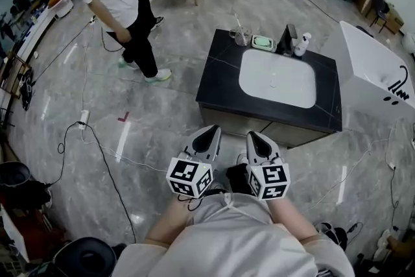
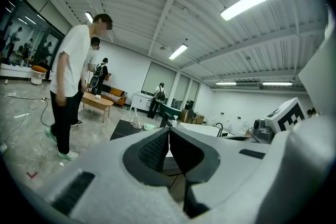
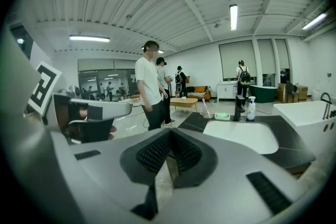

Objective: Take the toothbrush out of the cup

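Head view: the toothbrush [image 1: 237, 24] stands in its clear cup [image 1: 240, 37], untouched, at the vanity counter's [image 1: 217, 71] 11 o'clock corner.
One toothbrush, one cup, one green soap dish [image 1: 263, 42] and one pump bottle [image 1: 301, 45] line the basin's [image 1: 277, 78] far edge, probably parked by the faucet [image 1: 287, 39] for reach. The left gripper [image 1: 211, 133] and right gripper [image 1: 253, 137] hang at 6 o'clock, both jaws fully closed on nothing, well apart from the cup.
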{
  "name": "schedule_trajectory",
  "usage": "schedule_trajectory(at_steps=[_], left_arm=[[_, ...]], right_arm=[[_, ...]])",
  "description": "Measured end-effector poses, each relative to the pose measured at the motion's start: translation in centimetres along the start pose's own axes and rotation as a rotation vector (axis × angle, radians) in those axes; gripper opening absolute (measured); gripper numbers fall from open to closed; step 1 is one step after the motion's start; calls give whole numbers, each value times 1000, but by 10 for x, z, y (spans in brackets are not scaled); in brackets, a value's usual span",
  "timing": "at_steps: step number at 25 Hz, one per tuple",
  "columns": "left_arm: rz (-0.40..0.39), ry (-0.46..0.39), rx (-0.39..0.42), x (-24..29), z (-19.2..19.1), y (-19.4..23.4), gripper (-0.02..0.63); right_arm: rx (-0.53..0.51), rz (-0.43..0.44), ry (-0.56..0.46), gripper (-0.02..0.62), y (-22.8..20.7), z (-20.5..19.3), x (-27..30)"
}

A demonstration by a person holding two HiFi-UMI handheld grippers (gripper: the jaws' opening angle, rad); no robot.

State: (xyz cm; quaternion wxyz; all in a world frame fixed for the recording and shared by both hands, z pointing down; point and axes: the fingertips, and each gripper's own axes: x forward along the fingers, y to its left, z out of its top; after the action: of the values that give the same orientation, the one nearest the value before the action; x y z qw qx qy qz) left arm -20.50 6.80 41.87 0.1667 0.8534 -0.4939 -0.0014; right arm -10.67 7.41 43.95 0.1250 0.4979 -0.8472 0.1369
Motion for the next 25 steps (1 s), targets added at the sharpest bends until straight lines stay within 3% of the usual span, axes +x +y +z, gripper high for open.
schedule_trajectory(at_steps=[10, 19, 25], left_arm=[[56, 1, 11, 94, 24, 43, 18], [110, -5, 17, 226, 58, 63, 18], [127, -15, 27, 291, 65, 64, 18]], right_arm=[[4, 93, 19, 26, -50, 28, 89], [5, 153, 20, 26, -155, 77, 174], [22, 169, 38, 26, -215, 90, 212]])
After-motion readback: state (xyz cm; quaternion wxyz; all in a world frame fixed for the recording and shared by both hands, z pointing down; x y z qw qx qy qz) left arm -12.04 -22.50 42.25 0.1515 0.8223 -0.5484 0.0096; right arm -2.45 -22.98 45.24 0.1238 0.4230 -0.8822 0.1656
